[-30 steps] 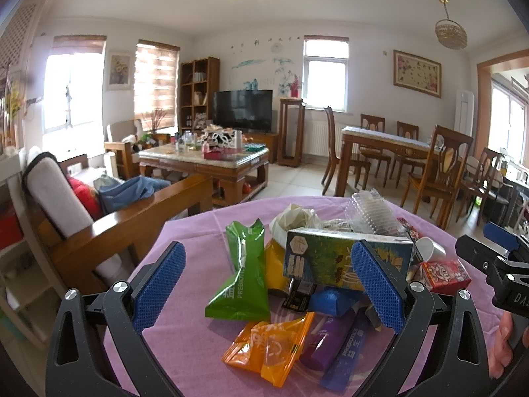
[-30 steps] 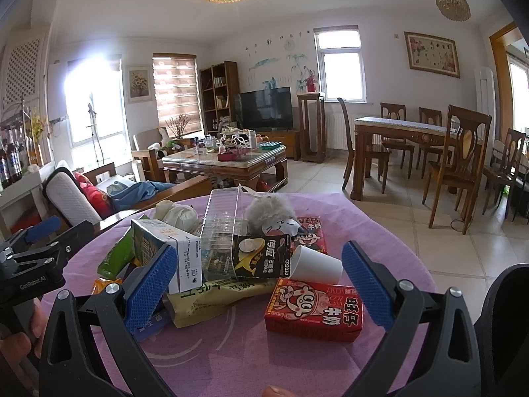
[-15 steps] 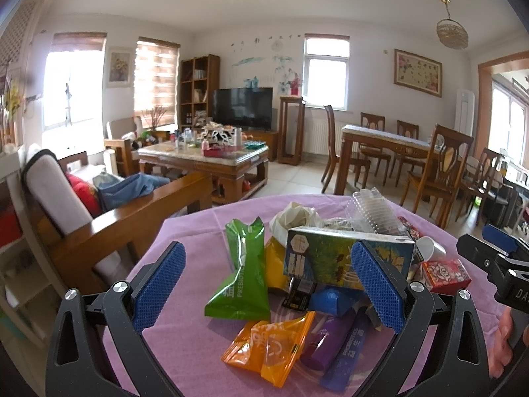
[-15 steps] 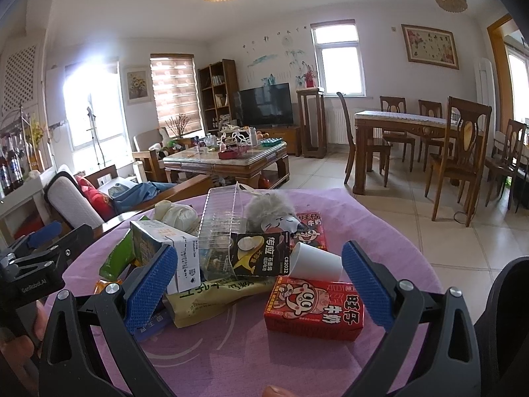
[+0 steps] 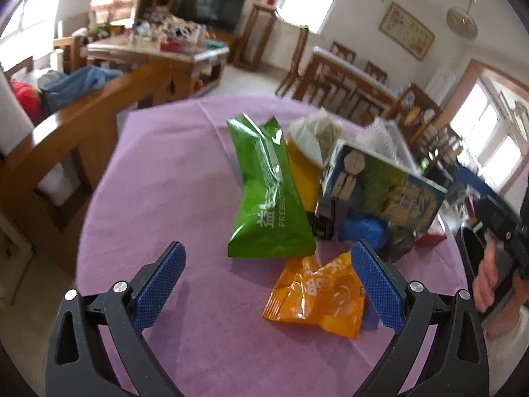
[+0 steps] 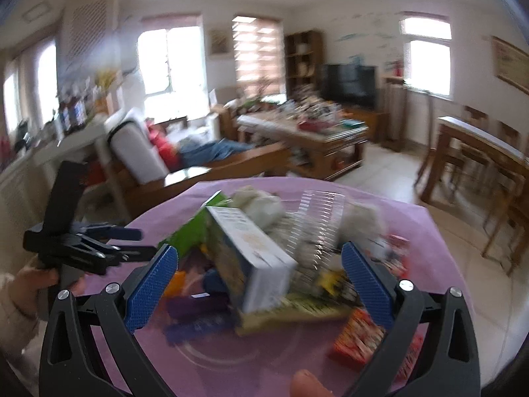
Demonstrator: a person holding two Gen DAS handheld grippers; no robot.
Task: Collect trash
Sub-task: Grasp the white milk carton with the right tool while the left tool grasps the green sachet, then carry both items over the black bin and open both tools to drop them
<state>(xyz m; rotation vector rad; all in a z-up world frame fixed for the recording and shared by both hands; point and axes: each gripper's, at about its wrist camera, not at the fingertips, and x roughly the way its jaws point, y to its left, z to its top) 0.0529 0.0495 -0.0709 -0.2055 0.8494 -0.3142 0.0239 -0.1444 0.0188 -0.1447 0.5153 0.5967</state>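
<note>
While nothing is yet picked up, both tools hang over the purple table (image 5: 158, 198) with jaws spread apart and empty. The left gripper (image 5: 267, 284) points at the near edge of the trash pile, where an orange wrapper (image 5: 317, 297) lies just before its right finger and a green bag (image 5: 267, 198) lies beyond. The right gripper (image 6: 259, 284) frames a tilted box (image 6: 251, 251), though that view is blurred. This looks like the approach step; next, one tool likely needs to drop lower and close on a single piece.

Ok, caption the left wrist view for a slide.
Open left gripper above an orange wrapper and green snack bag on a purple tablecloth.
</note>
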